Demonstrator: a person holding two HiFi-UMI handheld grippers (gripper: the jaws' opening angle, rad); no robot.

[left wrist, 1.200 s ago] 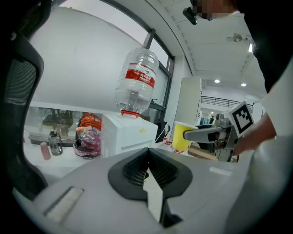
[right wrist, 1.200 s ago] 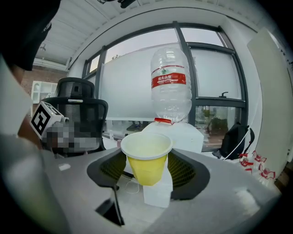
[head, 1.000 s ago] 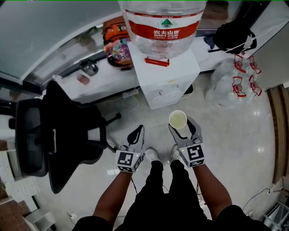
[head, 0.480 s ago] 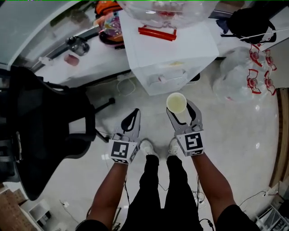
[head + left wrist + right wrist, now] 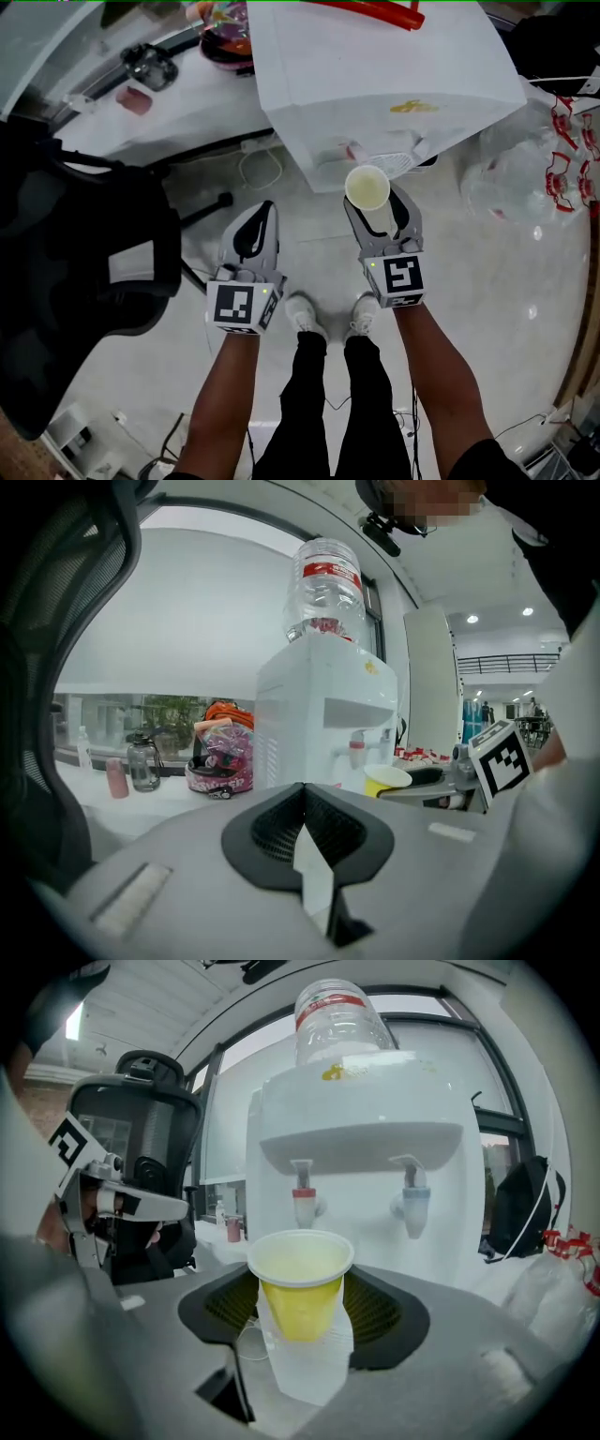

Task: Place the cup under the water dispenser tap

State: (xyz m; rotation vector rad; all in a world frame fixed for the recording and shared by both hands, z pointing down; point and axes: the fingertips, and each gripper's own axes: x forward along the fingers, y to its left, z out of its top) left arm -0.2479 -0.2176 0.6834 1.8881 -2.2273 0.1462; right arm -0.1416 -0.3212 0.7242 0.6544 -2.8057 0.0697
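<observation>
Gripping upright yellow cup [image 5: 300, 1290], right gripper [image 5: 382, 208], facing dispenser [image 5: 361, 1152].

Left hand-held gripper [image 5: 264, 212] shut, empty; right hand-held gripper [image 5: 379, 202] clamped around cup [image 5: 367, 187].

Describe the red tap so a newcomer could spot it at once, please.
Find the white water dispenser topped by an upturned bottle. Two taps hang under its ledge. Facing it, the red tap is the left one; the blue tap is right.
</observation>
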